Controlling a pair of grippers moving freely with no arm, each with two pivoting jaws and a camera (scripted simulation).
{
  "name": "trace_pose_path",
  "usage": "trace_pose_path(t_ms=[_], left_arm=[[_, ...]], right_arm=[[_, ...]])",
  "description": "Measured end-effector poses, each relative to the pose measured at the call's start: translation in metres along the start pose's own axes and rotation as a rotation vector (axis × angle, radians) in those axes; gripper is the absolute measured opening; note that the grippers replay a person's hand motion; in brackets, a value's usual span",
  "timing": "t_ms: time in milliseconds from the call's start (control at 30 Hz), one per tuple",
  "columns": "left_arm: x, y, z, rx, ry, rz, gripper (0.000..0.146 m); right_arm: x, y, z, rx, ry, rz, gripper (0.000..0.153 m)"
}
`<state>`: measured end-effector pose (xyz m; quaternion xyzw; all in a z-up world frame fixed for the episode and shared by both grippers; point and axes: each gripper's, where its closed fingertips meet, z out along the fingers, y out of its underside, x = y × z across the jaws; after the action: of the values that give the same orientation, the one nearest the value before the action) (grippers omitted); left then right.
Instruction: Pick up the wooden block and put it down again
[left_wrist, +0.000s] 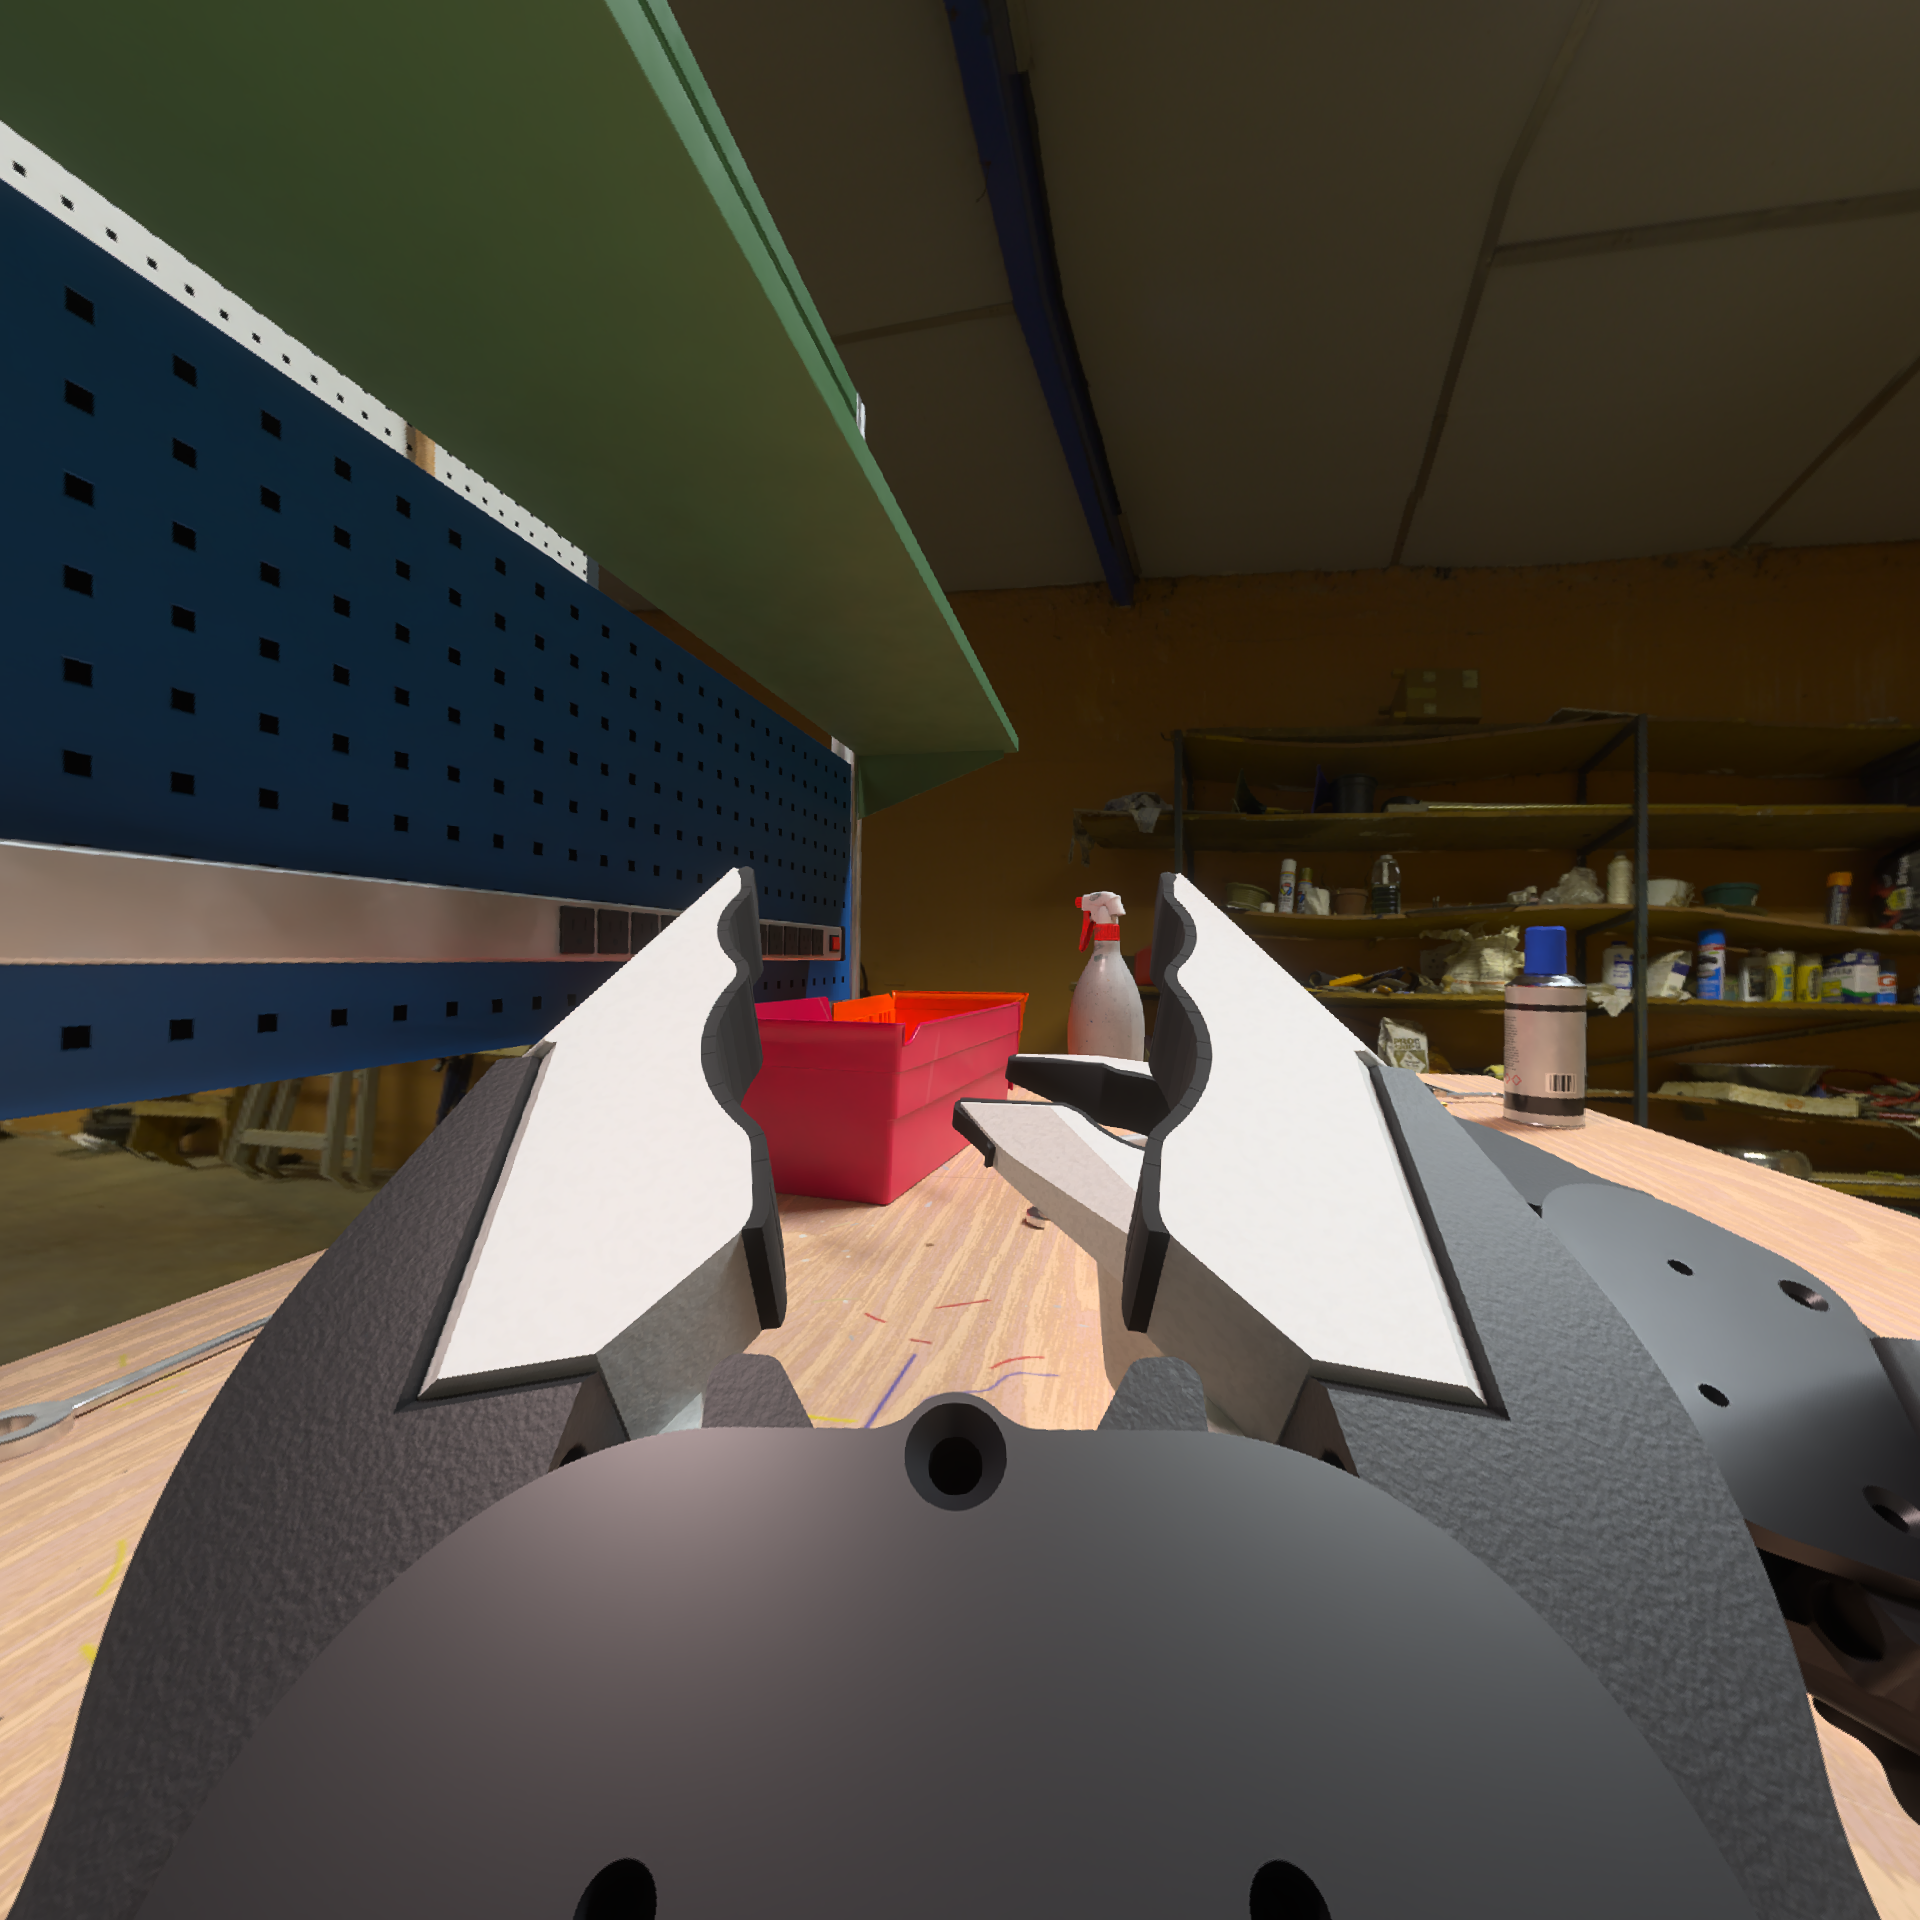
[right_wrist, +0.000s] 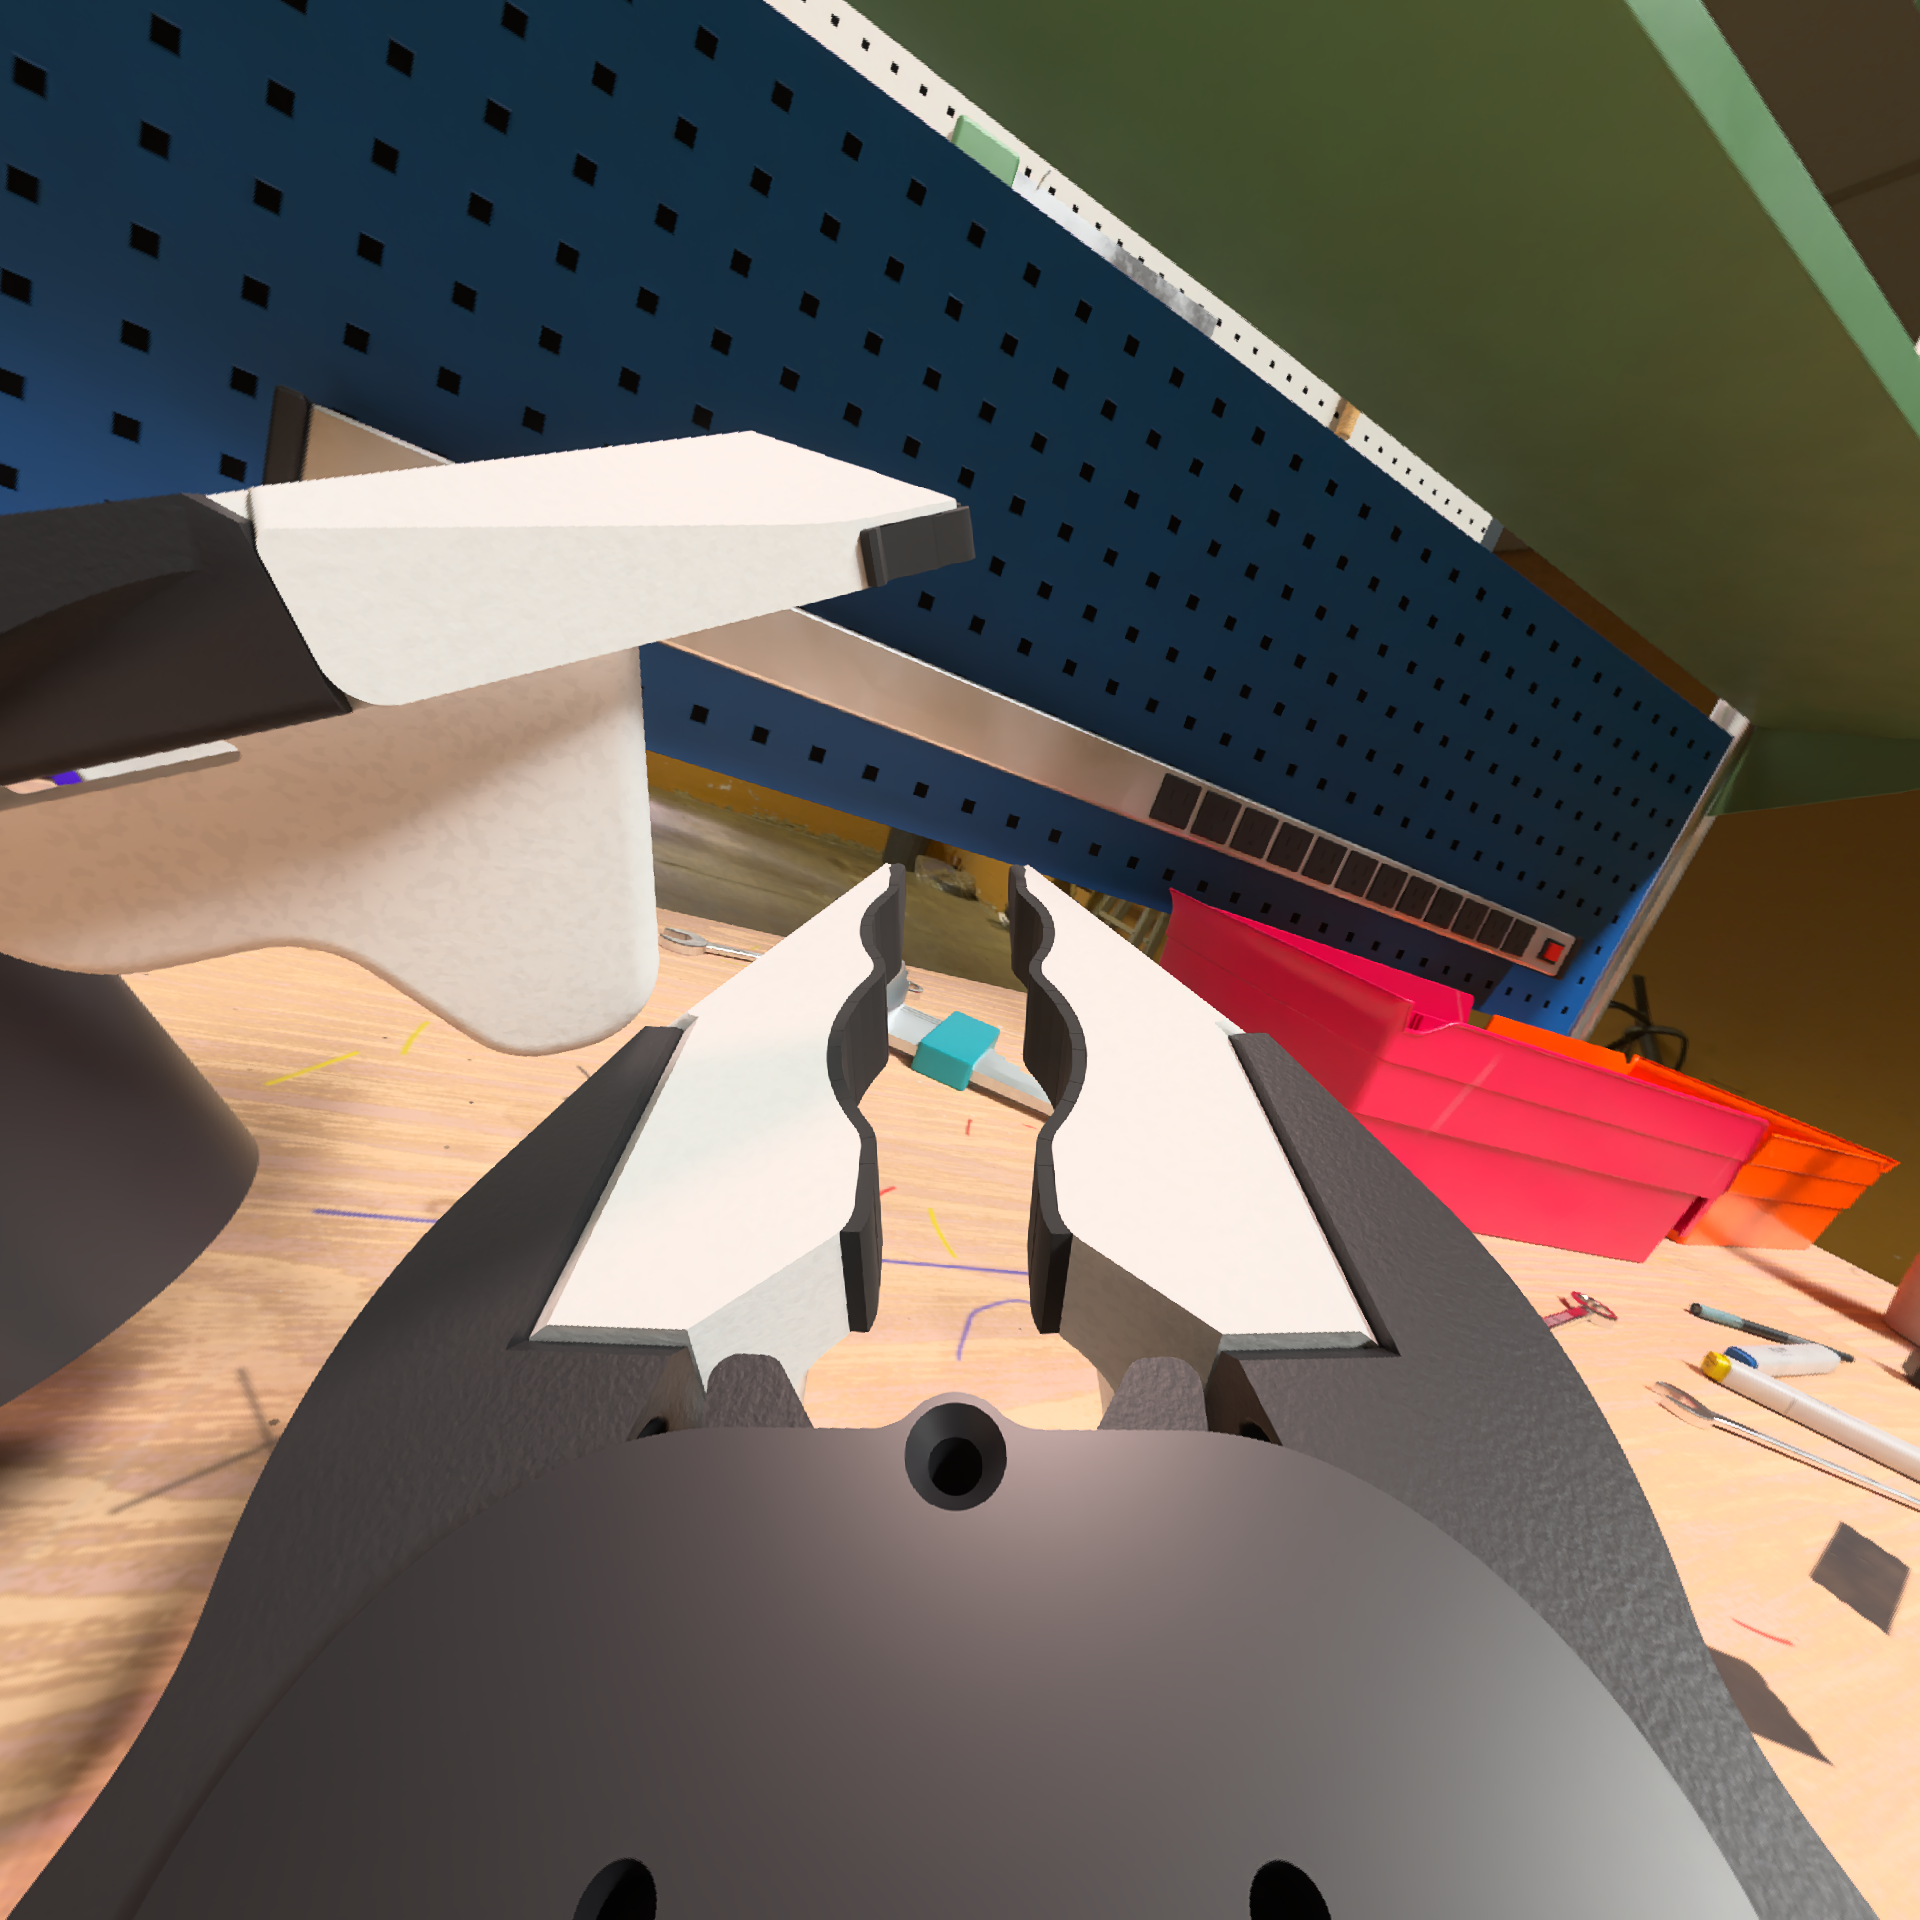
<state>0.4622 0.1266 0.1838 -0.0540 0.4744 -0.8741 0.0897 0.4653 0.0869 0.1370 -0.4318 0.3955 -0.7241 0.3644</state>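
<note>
No wooden block shows in either view. My left gripper (left_wrist: 956, 883) is open wide and empty, level over the wooden bench top (left_wrist: 935, 1299). My right gripper (right_wrist: 956, 873) is open with a narrow gap and holds nothing. It tilts over the bench and points at the blue pegboard (right_wrist: 1039, 416). The right gripper's fingers (left_wrist: 1049, 1143) also show in the left wrist view, crossing just ahead of my left one. The left gripper's white finger (right_wrist: 582, 551) fills the upper left of the right wrist view, close by.
A red bin (left_wrist: 883, 1091), a spray bottle (left_wrist: 1103, 987) and a spray can (left_wrist: 1545, 1029) stand ahead. A wrench (left_wrist: 104, 1392) lies left. In the right wrist view, a teal-and-white tool (right_wrist: 956, 1049) lies ahead, red (right_wrist: 1507, 1122) and orange bins (right_wrist: 1787, 1184) right, pens (right_wrist: 1787, 1361) beyond.
</note>
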Motion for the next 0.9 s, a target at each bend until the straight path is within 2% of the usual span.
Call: trace_pose_path(t_ms=[67, 100, 167, 233, 333, 433, 500, 633, 767, 867, 900], left_arm=[[-0.002, 0.002, -0.001, -0.007, -0.012, 0.005, 0.070], [-0.003, 0.003, -0.002, -0.021, -0.019, 0.030, 0.057], [-0.002, 0.008, -0.002, -0.046, -0.016, 0.090, 0.022], [0.001, 0.011, -0.002, -0.062, -0.004, 0.118, 0.008], [0.014, 0.022, 0.002, -0.074, 0.031, 0.123, 0.000], [0.031, 0.039, 0.021, -0.093, 0.053, 0.137, 0.000], [0.034, 0.051, 0.040, -0.102, 0.047, 0.197, 0.000], [0.035, 0.075, 0.078, -0.101, 0.041, 0.204, 0.000], [0.064, 0.092, 0.102, -0.090, 0.153, 0.188, 0.000], [0.077, 0.100, 0.112, -0.080, 0.230, 0.197, 0.000], [0.079, 0.103, 0.114, -0.083, 0.245, 0.186, 0.000]], right_arm=[[-0.002, 0.000, 0.000, 0.001, -0.013, 0.013, 0.019], [-0.003, 0.000, 0.000, -0.001, -0.021, 0.021, 0.019], [-0.002, -0.001, -0.001, 0.003, -0.023, 0.032, 0.019], [0.005, -0.005, -0.005, 0.020, -0.003, 0.050, 0.019], [0.040, -0.028, -0.019, 0.071, 0.086, 0.035, 0.019], [0.101, -0.052, -0.043, 0.113, 0.207, -0.080, 0.019], [0.147, -0.049, -0.059, 0.073, 0.272, -0.105, 0.019], [0.221, -0.005, -0.086, -0.145, 0.269, -0.133, 0.022], [0.284, 0.037, -0.118, -0.356, 0.325, -0.162, 0.023], [0.296, 0.074, -0.129, -0.489, 0.177, -0.073, 0.028], [0.297, 0.090, -0.132, -0.558, 0.121, -0.036, 0.035]])
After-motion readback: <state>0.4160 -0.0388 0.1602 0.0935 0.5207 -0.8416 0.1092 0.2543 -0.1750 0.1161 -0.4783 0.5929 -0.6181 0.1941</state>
